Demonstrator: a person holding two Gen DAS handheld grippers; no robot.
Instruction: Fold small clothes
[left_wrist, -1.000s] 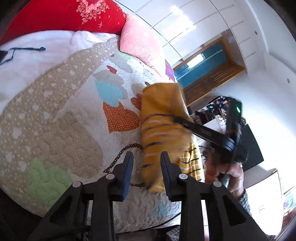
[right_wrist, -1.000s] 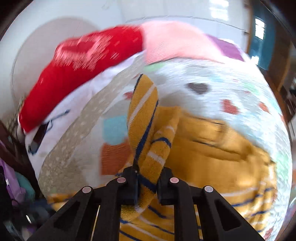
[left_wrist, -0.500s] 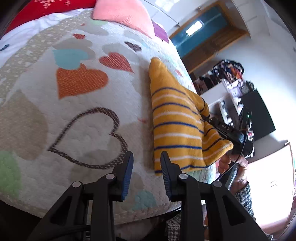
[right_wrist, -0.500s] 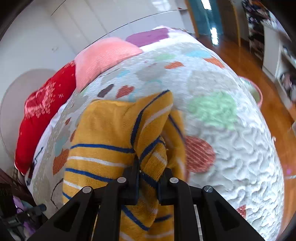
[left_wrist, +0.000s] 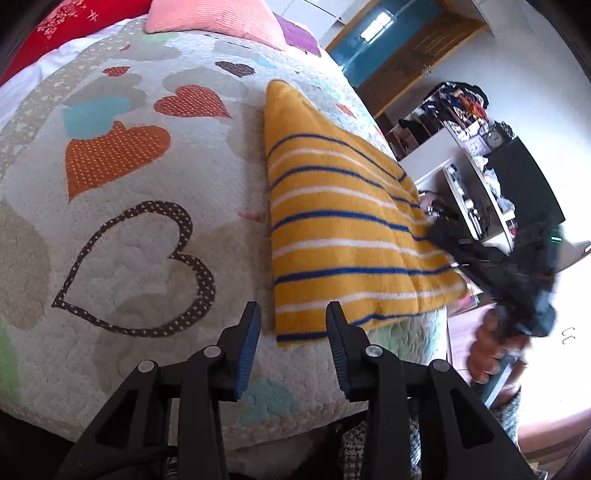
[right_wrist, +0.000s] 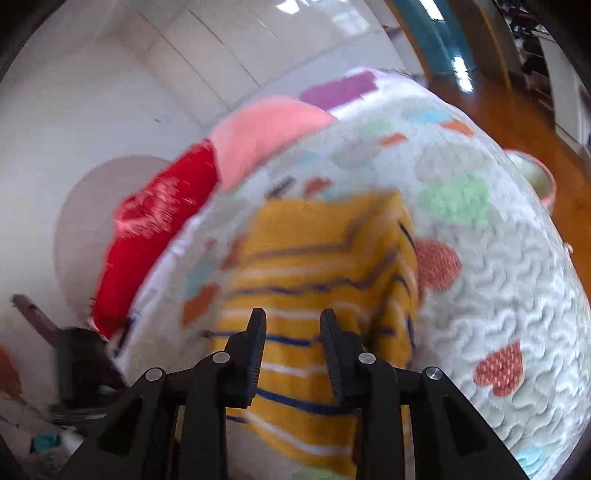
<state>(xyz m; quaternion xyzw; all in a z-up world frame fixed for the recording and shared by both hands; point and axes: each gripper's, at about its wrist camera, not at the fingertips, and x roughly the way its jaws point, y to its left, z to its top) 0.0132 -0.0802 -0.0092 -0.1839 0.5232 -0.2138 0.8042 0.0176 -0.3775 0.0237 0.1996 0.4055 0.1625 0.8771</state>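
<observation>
Where quilted hearts spread, fleecy striped yellow garment (left_wrist: 343, 236), folded flat.

- The right gripper (right_wrist: 291, 334), clamped on a bunched fold of the yellow striped garment (left_wrist: 343, 236) until half a second ago, now has its jaws apart with nothing between them.
- The garment, hanging lifted and crumpled a second ago, now lies flat and folded on the heart-patterned quilt (left_wrist: 147, 229).
- The left gripper (left_wrist: 291, 332) has drawn closer to the garment's near corner, jaws parted as before.
</observation>
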